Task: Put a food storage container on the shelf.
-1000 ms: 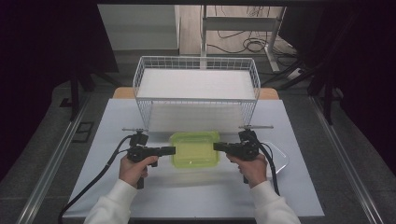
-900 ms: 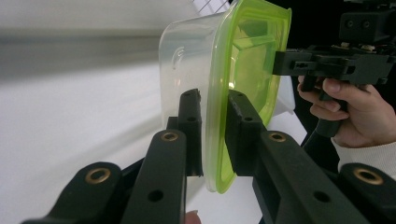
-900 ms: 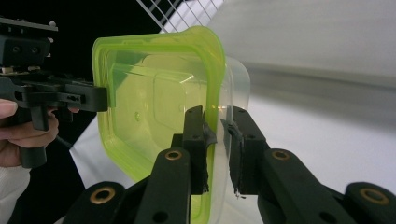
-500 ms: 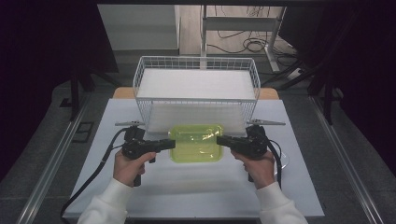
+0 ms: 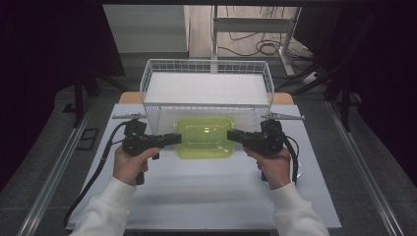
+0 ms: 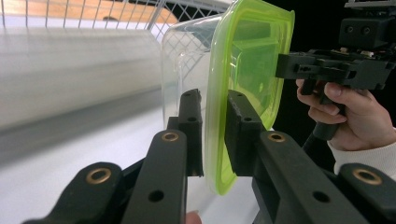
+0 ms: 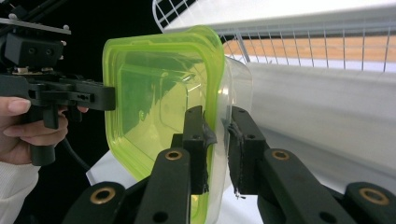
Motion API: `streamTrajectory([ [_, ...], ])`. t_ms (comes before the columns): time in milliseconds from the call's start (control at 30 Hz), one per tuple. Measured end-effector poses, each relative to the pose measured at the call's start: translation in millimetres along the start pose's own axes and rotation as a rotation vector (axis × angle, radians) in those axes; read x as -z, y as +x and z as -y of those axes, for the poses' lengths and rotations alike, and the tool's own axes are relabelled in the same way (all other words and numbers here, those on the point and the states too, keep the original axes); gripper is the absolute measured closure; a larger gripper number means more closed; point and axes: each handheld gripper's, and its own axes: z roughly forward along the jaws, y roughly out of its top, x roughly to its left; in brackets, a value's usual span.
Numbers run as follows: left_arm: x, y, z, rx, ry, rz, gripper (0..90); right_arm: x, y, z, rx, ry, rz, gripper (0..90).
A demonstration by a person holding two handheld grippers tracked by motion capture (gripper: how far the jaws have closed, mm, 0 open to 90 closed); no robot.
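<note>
The green-lidded box (image 5: 204,137) is held level above the worktop (image 5: 206,191), lid up, long side running left to right, each short end clamped by the left gripper (image 5: 173,139) and right gripper (image 5: 235,135).

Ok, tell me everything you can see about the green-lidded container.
The container is a rounded-rectangular box with a clear plastic body and a translucent lime-green lid, which has a raised rim and a recessed middle. It looks empty. It is held level above the white table, just in front of the wire basket. The left tongs pinch its left rim and the right tongs its right rim, each with one jaw on the lid and one under the lip.
</note>
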Motion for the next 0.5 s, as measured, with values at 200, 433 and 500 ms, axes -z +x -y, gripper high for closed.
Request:
streamTrajectory([
  [200,1.8,0.2,-16.2,-0.021,-0.009,-0.004,78.4,0.1,1.6,-11.8,0.012,-0.017,0.002,77.4],
  [433,6.5,-0.7,-34.0,-0.041,-0.018,0.003,78.4,0.0,3.2,-27.1,0.01,-0.04,-0.01,77.1],
  [500,7.5,-2.8,-38.9,-0.047,-0.021,0.003,78.4,0.9,4.8,-31.7,0.016,-0.048,-0.009,77.1],
])
